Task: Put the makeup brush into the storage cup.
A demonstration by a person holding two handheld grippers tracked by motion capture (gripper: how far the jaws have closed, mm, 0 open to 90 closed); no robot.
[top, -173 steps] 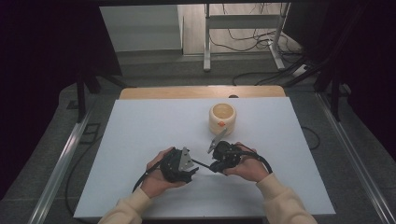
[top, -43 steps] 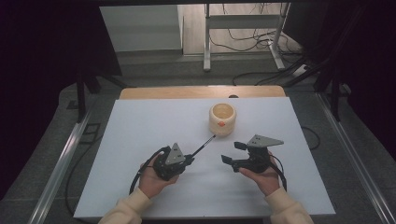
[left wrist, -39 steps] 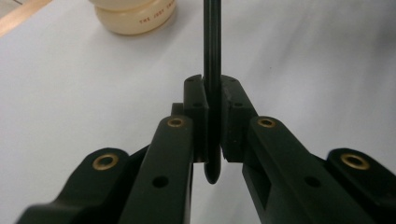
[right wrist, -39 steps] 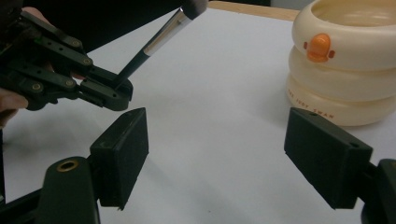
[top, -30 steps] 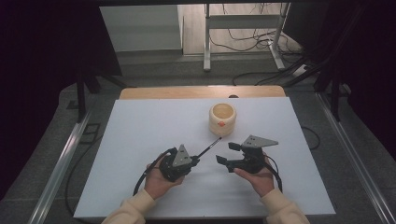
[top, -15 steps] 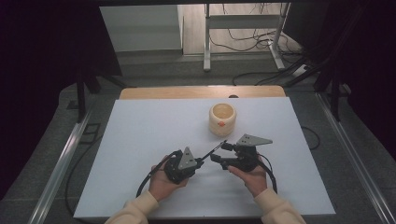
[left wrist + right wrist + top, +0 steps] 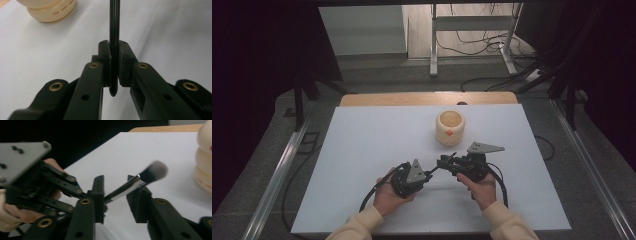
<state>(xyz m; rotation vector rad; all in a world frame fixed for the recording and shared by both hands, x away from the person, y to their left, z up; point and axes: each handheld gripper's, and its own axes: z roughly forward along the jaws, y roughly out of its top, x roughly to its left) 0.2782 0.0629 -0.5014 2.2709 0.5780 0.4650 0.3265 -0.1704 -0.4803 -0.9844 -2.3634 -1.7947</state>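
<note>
My left gripper (image 7: 428, 175) is shut on the black handle of a makeup brush (image 7: 114, 37) near the table's front. The brush (image 7: 452, 155) slants up and to the right towards a cream jar (image 7: 450, 127). In the right gripper view its silver ferrule and dark bristles (image 7: 140, 178) pass between my right gripper's (image 7: 117, 190) open jaws, and the bristle end sticks out past them. My right gripper (image 7: 442, 162) points left at the left gripper (image 7: 37, 182), which a hand holds close by. The jar (image 7: 47, 10) stands upright just behind the two grippers.
The white table top (image 7: 362, 150) spreads wide to the left and right of the hands. A wooden strip (image 7: 427, 98) runs along its back edge. Metal rails (image 7: 282, 170) flank the table, and cables (image 7: 492, 45) lie on the floor behind.
My right gripper has swung left and closed in on the left one, so its open jaws now straddle the brush. The left gripper has shifted slightly right with the brush.
</note>
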